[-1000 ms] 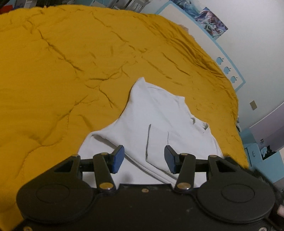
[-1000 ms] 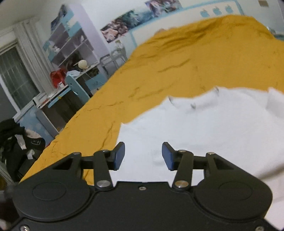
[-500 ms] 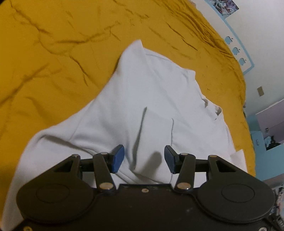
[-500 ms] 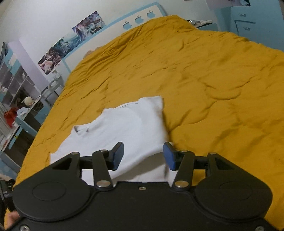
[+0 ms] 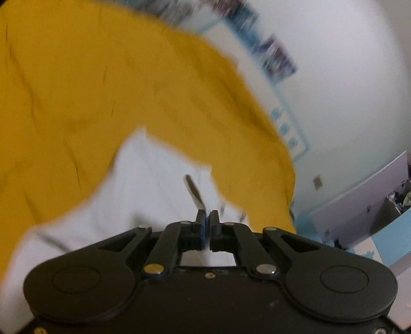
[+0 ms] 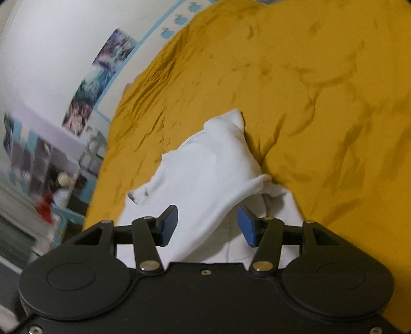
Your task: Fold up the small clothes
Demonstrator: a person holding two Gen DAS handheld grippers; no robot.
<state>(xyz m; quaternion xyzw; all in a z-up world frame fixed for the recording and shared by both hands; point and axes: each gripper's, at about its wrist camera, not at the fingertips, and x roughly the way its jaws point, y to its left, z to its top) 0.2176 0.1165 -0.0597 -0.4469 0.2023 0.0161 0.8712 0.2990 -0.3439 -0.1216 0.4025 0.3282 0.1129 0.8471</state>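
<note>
Bedroom with a wide bed and pale walls

A rumpled mustard-yellow quilt [image 6: 295, 77] covers the bed and fills most of both views. Behind it the white wall [image 5: 346, 77] carries a blue-edged border with small blue apple shapes [image 6: 177, 19] and colourful posters [image 6: 102, 77] (too blurred to read). At the left of the right wrist view stand blue-and-white open shelves [image 6: 38, 159] holding small items, a red object [image 6: 45, 209] among them.

Mustard-yellow bedspread [image 6: 321, 108], rumpled white garment [image 6: 210, 167] on it
</note>
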